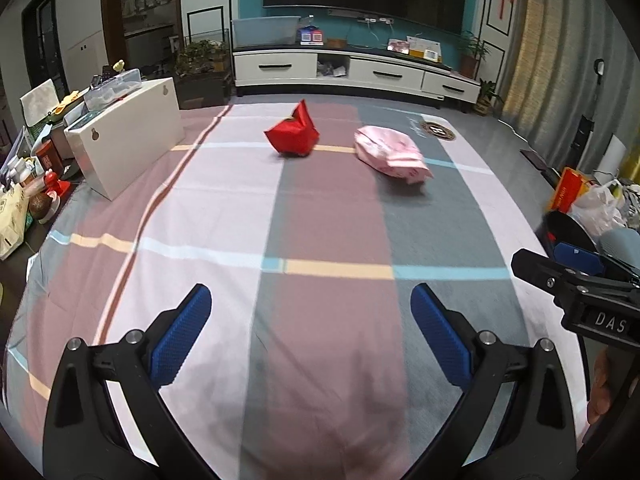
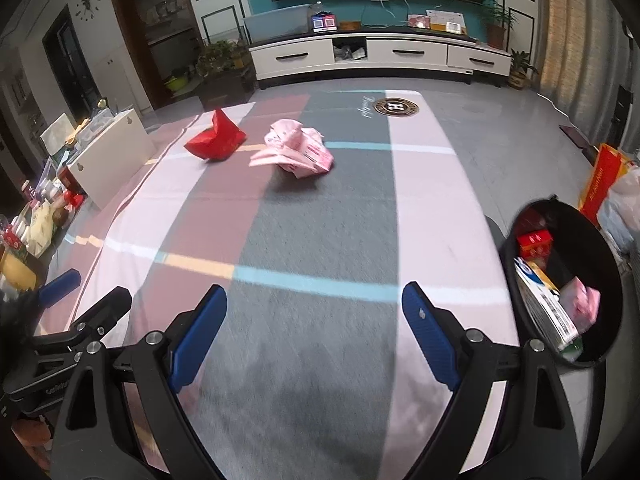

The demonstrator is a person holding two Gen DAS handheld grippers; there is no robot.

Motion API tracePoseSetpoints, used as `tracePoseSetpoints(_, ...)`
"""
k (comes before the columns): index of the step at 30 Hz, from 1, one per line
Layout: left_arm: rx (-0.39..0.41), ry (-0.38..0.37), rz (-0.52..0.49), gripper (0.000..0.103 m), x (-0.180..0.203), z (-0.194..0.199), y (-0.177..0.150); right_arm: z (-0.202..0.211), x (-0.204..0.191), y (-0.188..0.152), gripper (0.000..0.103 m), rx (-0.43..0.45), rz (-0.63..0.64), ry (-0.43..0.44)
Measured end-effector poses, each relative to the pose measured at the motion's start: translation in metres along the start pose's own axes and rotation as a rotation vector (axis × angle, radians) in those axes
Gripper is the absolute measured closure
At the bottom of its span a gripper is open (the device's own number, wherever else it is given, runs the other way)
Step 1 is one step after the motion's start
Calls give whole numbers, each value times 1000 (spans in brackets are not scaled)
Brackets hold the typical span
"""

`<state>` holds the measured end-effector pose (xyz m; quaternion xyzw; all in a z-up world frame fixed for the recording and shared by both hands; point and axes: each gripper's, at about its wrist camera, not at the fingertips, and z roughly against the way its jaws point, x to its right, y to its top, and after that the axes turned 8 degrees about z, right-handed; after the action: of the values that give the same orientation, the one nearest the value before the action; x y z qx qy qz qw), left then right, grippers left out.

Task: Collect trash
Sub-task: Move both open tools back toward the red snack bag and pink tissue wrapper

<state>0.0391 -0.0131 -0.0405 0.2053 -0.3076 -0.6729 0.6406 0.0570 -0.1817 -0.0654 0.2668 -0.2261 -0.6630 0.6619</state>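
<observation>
A crumpled red wrapper (image 1: 293,133) and a crumpled pink wrapper (image 1: 391,155) are seen lying just beside each other, apart, on the far part of a checked cloth (image 1: 320,220), and a black bin (image 2: 560,284) already loaded with packaging is placed off the cloth's right edge. The left gripper (image 1: 311,332) and the right gripper (image 2: 314,334) are both held over the near cloth with jaws spread wide and nothing between them, well short of the wrappers. A white box (image 1: 128,136) is stood at the cloth's left edge.
</observation>
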Motion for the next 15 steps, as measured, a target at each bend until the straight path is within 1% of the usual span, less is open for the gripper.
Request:
tracePoseSetpoints(3,1,12,-2,4,-3,-12,12,-13,-2,13,15,9,3,8)
tracePoseSetpoints(6,-5,4,13,4,-8,-26,23,-23,0,24,15,19,2,10)
tracePoseSetpoints(10,-11,-22,34,4,-11,-46,39,-42,5,42,15,32,0,18)
tracePoseSetpoints(11,-7,-38,39,4,-12,-52,44,-47,6,46,15,36,2,24)
tracePoseSetpoints(15,-4,-73,63,4,-14,-80,69,-72,9,63,15,41,-3,53)
